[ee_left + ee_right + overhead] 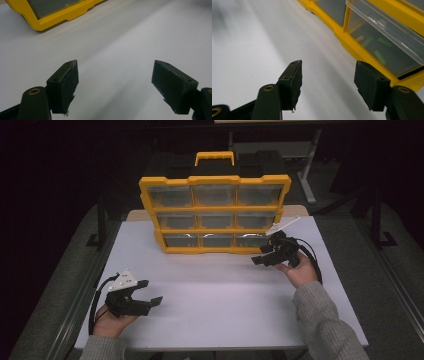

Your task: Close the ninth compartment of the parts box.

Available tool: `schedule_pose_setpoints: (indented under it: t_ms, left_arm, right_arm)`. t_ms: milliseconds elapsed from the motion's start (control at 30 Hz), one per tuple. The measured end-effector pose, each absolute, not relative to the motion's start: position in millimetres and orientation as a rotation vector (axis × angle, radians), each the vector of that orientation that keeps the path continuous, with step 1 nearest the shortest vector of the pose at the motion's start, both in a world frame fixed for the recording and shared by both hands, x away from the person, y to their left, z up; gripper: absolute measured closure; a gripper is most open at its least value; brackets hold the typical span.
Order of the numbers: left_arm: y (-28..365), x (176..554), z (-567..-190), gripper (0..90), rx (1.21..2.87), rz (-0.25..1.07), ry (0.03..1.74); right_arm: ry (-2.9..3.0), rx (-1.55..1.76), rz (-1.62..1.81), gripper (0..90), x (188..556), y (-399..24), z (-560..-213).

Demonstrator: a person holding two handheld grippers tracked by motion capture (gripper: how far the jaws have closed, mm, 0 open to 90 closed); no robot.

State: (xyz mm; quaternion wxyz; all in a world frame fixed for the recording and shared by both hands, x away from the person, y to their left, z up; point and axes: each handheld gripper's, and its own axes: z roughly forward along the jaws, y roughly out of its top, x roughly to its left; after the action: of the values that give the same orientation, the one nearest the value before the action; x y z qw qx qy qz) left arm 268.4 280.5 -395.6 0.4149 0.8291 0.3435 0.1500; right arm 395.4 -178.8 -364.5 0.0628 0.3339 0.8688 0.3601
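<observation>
A yellow organizer (215, 209) with clear drawers stands upright at the back of the white table (215, 305). My right gripper (260, 255) hovers just in front of its bottom right corner, jaws open with nothing between them. In the right gripper view the gripper (328, 72) points along the organizer's base (352, 42), and a clear drawer (387, 27) holding small green pieces (379, 57) lies just to the right of it. My left gripper (152, 291) rests at the table's front left, open and empty. The left gripper view shows the gripper (115, 72) over bare table, with the organizer's corner (62, 17) far off.
A black case with a yellow handle (215, 157) sits behind the organizer. A cable (315, 265) loops from the right gripper beside the hand. Table legs and dark floor surround the table.
</observation>
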Motion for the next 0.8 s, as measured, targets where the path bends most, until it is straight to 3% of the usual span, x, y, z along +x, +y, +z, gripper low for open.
schedule_pose_setpoints:
  t_ms: [800]
  left_arm:
    - [281,267,-396,21.4,2.102,0.372,0.864]
  right_arm:
    - [2.575,1.055,1.15,29.0,368,-200,-373]
